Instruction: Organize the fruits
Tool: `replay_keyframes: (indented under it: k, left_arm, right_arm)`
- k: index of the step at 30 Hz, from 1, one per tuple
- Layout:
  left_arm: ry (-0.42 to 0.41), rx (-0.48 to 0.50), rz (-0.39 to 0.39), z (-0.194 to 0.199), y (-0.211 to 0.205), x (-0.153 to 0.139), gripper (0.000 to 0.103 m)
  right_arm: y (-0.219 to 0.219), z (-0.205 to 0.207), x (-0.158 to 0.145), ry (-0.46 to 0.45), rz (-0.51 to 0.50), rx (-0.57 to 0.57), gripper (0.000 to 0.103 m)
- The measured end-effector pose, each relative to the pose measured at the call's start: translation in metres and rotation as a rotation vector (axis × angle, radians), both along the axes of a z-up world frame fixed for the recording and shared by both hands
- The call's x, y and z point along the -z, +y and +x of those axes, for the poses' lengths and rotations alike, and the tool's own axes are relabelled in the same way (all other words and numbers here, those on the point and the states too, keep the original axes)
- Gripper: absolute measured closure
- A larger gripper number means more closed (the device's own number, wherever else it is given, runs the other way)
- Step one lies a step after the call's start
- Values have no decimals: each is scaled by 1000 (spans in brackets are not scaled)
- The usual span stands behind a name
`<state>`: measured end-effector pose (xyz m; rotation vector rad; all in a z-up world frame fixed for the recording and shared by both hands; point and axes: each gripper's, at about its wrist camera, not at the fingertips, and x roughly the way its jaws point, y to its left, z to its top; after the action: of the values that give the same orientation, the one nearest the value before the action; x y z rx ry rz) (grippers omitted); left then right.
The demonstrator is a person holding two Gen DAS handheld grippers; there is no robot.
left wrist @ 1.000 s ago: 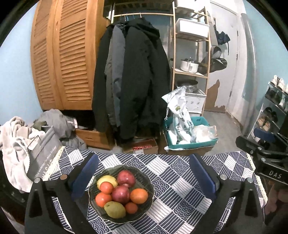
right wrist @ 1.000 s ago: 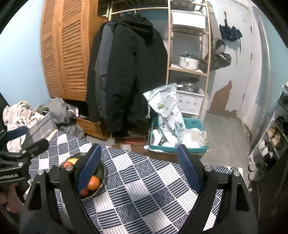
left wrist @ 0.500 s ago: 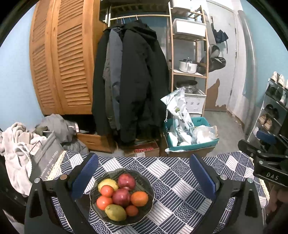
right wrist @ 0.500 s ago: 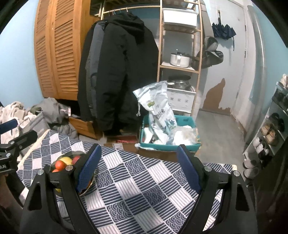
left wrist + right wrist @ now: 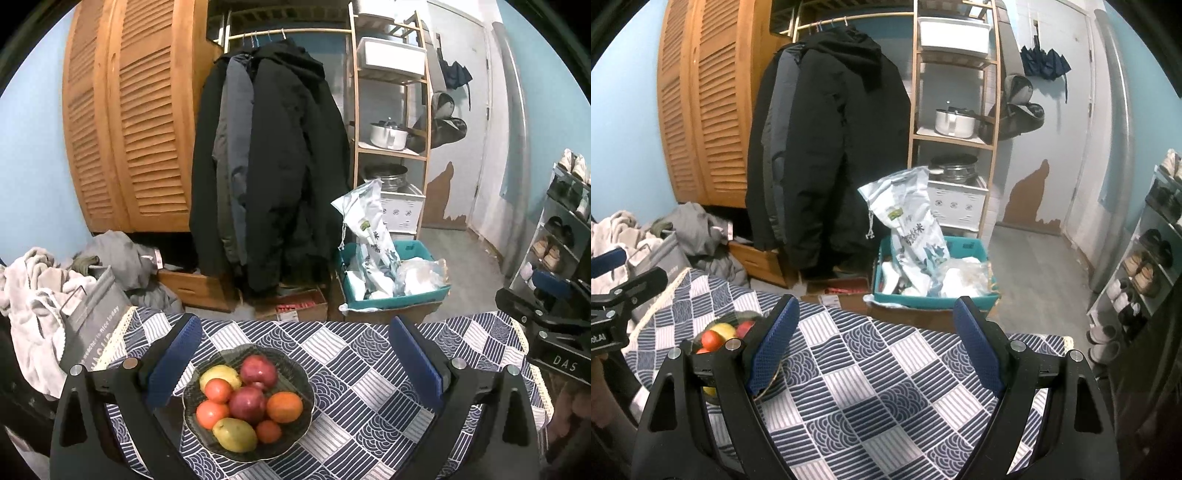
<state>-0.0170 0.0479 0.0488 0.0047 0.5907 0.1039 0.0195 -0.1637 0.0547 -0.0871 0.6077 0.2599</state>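
"DAS" on right gripper [image 5: 554, 332]; fruit bowl [image 5: 248, 402] beneath left gripper [image 5: 293, 363]

The right claw [image 5: 554, 332] carries the white letters "DAS" on its black body. The grey bag [image 5: 92, 328] shows a printed line, partly readable: "nice today".

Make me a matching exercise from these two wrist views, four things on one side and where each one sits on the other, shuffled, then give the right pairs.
Things:
1. fruit bowl
2. white pot
3. rice bag
4. black coat

Places:
A. in the teal bin on the floor
B. on the patterned tablecloth, between the open fingers of the left gripper
C. hanging from the clothes rail
D. on the wooden shelf unit

Pairs: 1-B, 2-D, 3-A, 4-C
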Motion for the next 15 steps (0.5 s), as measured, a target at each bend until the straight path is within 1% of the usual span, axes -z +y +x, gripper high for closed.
replay_keyframes:
  k: [15]
  left_arm:
    - [-5,-5,19,-1,-4,-1,1]
  right_arm:
    - [-3,-2,-3,-4,-3,1,19]
